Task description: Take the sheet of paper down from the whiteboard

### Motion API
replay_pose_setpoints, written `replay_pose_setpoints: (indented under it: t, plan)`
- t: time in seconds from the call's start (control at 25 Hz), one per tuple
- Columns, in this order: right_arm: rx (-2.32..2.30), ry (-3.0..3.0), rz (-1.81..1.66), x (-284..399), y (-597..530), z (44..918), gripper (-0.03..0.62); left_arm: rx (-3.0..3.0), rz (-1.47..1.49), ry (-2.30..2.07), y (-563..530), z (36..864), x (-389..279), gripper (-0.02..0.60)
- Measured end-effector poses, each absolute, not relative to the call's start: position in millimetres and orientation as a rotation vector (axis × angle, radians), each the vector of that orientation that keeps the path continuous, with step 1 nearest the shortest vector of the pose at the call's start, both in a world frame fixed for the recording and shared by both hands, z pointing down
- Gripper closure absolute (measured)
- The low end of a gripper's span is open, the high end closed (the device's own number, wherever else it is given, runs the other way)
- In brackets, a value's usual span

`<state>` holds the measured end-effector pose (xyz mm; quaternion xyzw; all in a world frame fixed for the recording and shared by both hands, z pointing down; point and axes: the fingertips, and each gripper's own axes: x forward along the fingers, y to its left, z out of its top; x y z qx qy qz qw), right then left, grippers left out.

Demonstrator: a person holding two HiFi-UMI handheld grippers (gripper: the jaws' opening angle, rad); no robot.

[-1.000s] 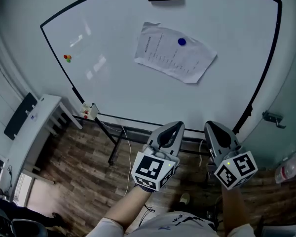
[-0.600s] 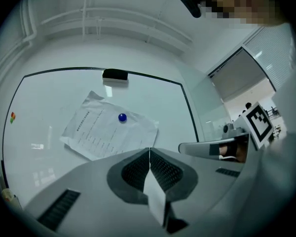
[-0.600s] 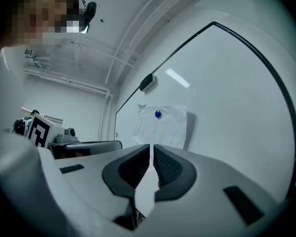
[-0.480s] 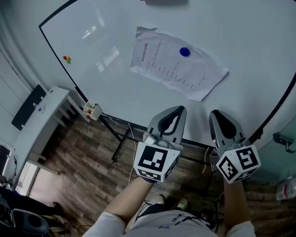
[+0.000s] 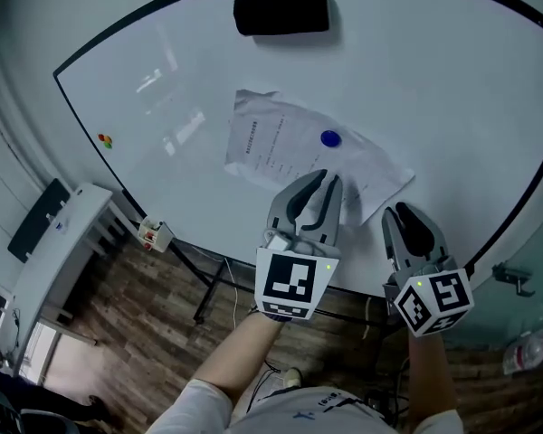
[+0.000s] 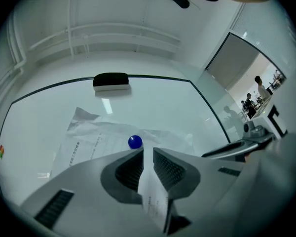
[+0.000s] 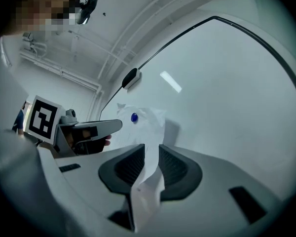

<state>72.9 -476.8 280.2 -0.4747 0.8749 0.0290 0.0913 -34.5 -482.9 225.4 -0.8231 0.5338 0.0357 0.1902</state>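
A creased printed sheet of paper (image 5: 271, 143) hangs on the whiteboard (image 5: 452, 89), pinned by a blue magnet (image 5: 330, 138). My left gripper (image 5: 324, 181) is at the sheet's lower edge. In the left gripper view its jaws (image 6: 148, 149) are opening, with a narrow gap and a strip of the paper (image 6: 89, 137) running between them, just under the magnet (image 6: 134, 142). My right gripper (image 5: 400, 213) is at the sheet's lower right corner. Its jaws (image 7: 151, 146) stand slightly apart with crumpled paper (image 7: 148, 125) in the gap.
A black eraser (image 5: 281, 12) sticks to the board above the sheet. Small coloured magnets (image 5: 105, 140) sit at the board's left. A white side table (image 5: 63, 233) and a small box (image 5: 154, 235) are lower left, above wood floor. A bottle (image 5: 525, 351) stands lower right.
Both grippers have moved up and forward from below the board to the sheet's lower edge. The left jaws have parted, and paper now lies between both pairs.
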Motion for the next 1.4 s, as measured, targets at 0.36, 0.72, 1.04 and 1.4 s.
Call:
replay_pose_setpoints:
  t: [0.36,0.72,1.04,1.4]
  plan:
    - [-1.477,2.555,0.146,72,-493,274,0.507,-2.195,0.075,1.507,-512,194,-39,0.448]
    - [-1.492,2.529,0.136,77,-503,269,0.497,-2.171,0.048,1.508,-521,190,-33,0.444]
    - [-1.463,2.541,0.119,73,-509,269,0.497,-2.157,0.025,1.527,-529,194,-32,0.443]
    - [-1.492,2.526,0.118,72,-513,268,0.516,-2.142,0.073,1.534,-531,193,-37,0.446]
